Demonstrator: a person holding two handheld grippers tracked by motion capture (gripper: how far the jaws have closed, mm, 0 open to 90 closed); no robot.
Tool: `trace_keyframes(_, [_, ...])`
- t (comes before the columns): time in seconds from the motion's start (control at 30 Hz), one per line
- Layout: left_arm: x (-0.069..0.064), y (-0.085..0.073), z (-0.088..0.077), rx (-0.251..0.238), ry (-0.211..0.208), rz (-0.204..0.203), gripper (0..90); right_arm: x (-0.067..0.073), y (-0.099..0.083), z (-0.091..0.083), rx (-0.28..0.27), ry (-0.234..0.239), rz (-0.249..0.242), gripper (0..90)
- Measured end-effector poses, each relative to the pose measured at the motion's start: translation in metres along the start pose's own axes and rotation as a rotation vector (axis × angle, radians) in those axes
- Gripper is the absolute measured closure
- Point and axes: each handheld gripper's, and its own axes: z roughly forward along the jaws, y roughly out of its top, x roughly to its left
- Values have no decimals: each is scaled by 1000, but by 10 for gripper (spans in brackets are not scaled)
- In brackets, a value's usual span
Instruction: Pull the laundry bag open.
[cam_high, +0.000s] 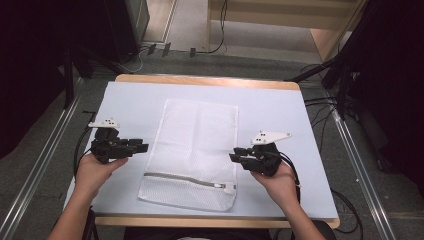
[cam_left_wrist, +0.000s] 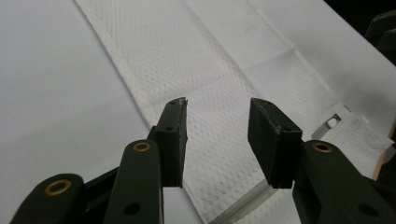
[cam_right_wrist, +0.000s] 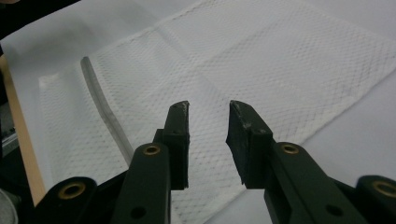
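A white mesh laundry bag (cam_high: 192, 150) lies flat on the white-covered table (cam_high: 280, 110), with its grey zipper (cam_high: 182, 179) running across near the front end. My left gripper (cam_high: 145, 146) hovers at the bag's left edge, pointing right, jaws open and empty. At the bag's right edge my right gripper (cam_high: 232, 154) points left, also open with nothing in it. In the left gripper view the gripper (cam_left_wrist: 217, 116) stands apart over the mesh bag (cam_left_wrist: 224, 60), with the zipper pull (cam_left_wrist: 331, 122) beyond. In the right gripper view the gripper (cam_right_wrist: 208, 114) stands over the mesh bag (cam_right_wrist: 261, 60), left of it the zipper (cam_right_wrist: 100, 102).
The table's wooden rim (cam_high: 210, 80) shows at the back and front. Metal rails (cam_high: 40, 165) run along the floor on both sides. Cables (cam_high: 320, 107) and dark stands sit off the right side, and a wooden bench (cam_high: 300, 20) stands behind.
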Motion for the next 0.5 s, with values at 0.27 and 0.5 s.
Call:
trace_keyframes(0.27, [5,4,17,40,38,3,558,-14,-7,10,9,-20,23,662])
trace_keyframes(0.5, [14,5,37,79,67,-1,534,-27,-16,20,22,-56,52,640])
